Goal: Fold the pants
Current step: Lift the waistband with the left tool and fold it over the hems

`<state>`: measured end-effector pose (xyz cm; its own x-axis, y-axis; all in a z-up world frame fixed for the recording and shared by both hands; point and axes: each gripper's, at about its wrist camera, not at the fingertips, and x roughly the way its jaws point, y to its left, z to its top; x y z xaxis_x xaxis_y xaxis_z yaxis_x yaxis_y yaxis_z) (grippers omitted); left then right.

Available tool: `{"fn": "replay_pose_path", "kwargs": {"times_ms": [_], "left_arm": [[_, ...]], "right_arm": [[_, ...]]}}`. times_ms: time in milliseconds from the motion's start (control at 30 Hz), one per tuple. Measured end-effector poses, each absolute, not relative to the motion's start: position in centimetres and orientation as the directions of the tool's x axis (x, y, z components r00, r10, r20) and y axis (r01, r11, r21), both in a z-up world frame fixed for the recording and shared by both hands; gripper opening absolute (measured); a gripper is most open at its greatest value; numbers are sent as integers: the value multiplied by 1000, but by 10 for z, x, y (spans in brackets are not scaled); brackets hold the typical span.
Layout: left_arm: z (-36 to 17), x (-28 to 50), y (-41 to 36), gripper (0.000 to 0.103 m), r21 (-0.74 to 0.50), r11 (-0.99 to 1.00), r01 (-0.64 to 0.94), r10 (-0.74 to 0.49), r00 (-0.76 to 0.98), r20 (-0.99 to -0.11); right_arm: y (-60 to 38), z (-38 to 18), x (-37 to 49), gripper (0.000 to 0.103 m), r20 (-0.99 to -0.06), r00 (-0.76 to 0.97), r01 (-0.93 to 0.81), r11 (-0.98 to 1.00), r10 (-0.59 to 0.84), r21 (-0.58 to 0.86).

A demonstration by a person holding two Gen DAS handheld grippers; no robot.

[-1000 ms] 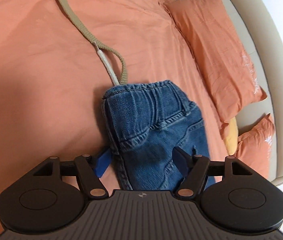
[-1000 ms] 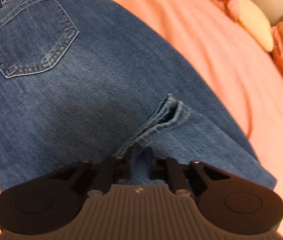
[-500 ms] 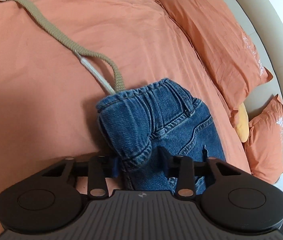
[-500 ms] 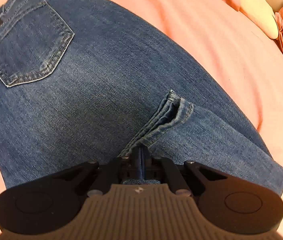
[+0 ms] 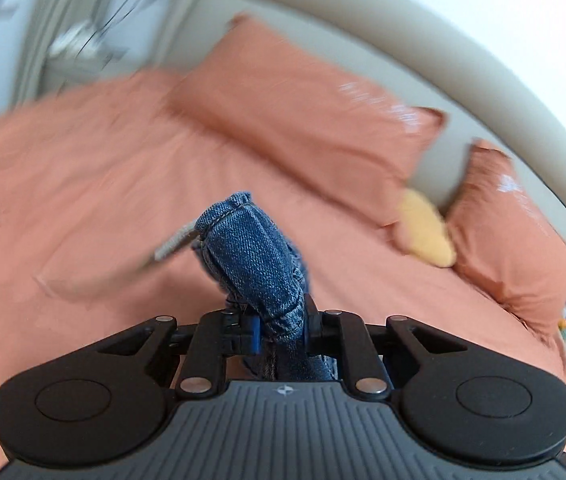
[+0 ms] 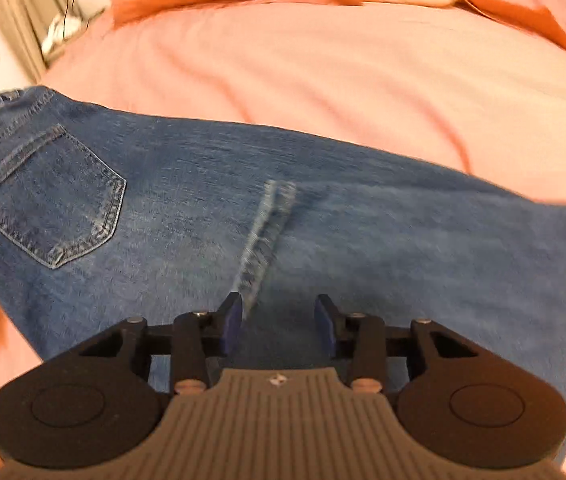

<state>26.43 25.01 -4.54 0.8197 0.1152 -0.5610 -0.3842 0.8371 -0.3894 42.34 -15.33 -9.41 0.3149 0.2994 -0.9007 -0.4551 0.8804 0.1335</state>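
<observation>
left gripper (image 5: 281, 330) now lifted off the bed (image 5: 83, 168), fingers just closed, clamped on bunched jeans (image 5: 251, 256), right gripper (image 6: 279, 322) fingers just opened, apart above jeans lying flat

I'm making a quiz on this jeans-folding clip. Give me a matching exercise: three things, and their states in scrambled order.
Things:
1. left gripper
2. right gripper
3. back pocket

States:
a. lying flat on the spread jeans
b. jaws apart, nothing between them
c. clamped on a bunched fold of denim

Pairs: 1-c, 2-b, 3-a
</observation>
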Motion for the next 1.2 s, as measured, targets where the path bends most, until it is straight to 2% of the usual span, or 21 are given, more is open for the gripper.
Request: {"fn": "replay_pose_path", "kwargs": {"times_ms": [200,333,467,633,867,967,1033,1067,1133,1167,1200], "left_arm": [[27,292,145,19,-201,944,-261,135,863,-487],[46,315,72,18,-87,979,-185,124,876,-467],[39,343,-4,18,23,995,-99,98,872,-479],[-2,372,-90,17,112,994,15,46,850,-525],[-96,393,-181,15,125,970,210,-64,710,-701],[-128,392,-202,15,132,950,282,-85,643,-761],[-144,393,-202,18,93,943,319,-114,573,-812],[-150,395,-199,20,56,938,341,-143,530,-836],[-156,400,-191,33,-33,930,365,-212,464,-860],[-156,403,-184,44,-96,924,370,-263,433,-862],[-155,406,-177,48,-146,918,369,-302,410,-861]], "right_arm": [[-222,-66,403,38,-872,348,-411,892,344,188],[-269,-51,384,38,-846,380,-367,901,373,232],[-305,-45,367,38,-831,404,-323,909,383,262],[-349,-47,360,38,-820,425,-272,918,382,287],[-388,-71,358,38,-822,419,-224,921,386,319],[-396,-77,358,38,-834,408,-236,925,372,297],[-399,-81,357,38,-842,398,-250,926,364,283],[-400,-84,357,38,-846,392,-255,926,361,277],[-402,-87,357,38,-853,381,-265,926,356,269],[-401,-88,357,38,-856,376,-269,926,355,266],[-400,-89,358,38,-857,373,-271,925,354,264]]}}
